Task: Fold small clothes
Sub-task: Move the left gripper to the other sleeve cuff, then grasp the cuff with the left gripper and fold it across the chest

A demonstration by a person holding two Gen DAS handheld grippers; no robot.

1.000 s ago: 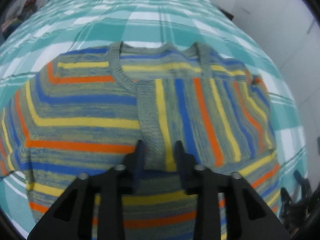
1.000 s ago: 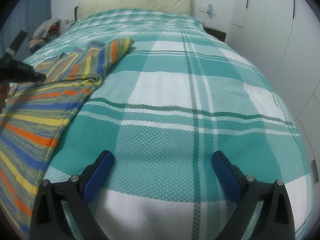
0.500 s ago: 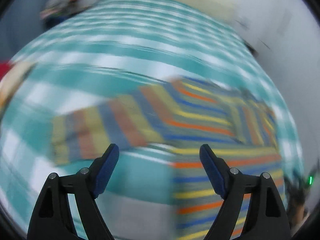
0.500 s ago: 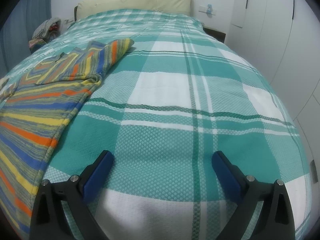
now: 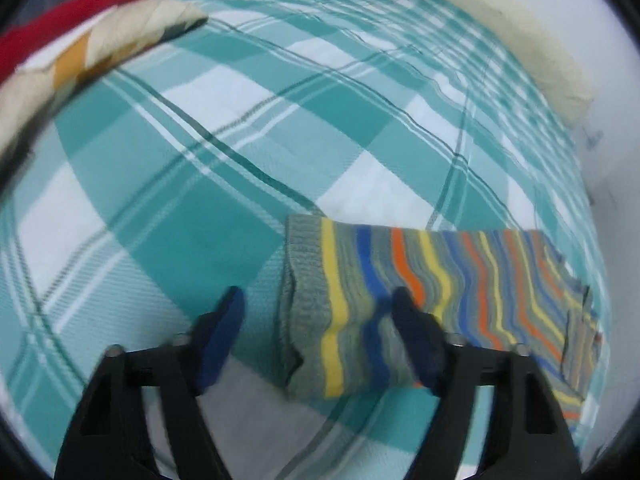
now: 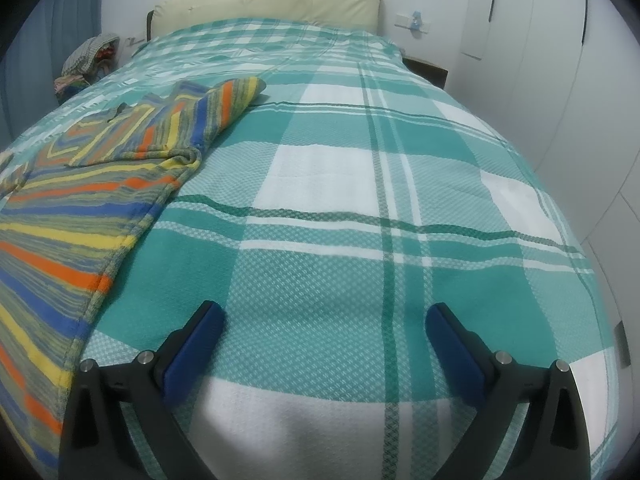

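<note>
A small striped knit sweater [image 5: 440, 280] in grey, yellow, blue and orange lies on the teal plaid bedspread [image 5: 240, 140]. In the left wrist view one sleeve stretches out to the left, its grey cuff [image 5: 304, 252] between my fingers. My left gripper [image 5: 320, 320] is open, astride the sleeve end, its right finger on the sleeve. In the right wrist view the sweater [image 6: 100, 184] lies at the left, one sleeve folded across the chest. My right gripper [image 6: 324, 340] is open and empty over bare bedspread [image 6: 360, 200], right of the sweater's hem.
A folded pile of red and cream clothes [image 5: 80, 36] sits at the far left of the bed. A cream headboard [image 6: 272, 4] stands at the bed's head. A heap of clothes [image 6: 88, 64] lies beside the bed. White wardrobe doors [image 6: 560, 60] run along the right.
My left gripper let go of the sleeve it had folded over the chest, opened, and swung left to the other sleeve's cuff. The right gripper has not moved.
</note>
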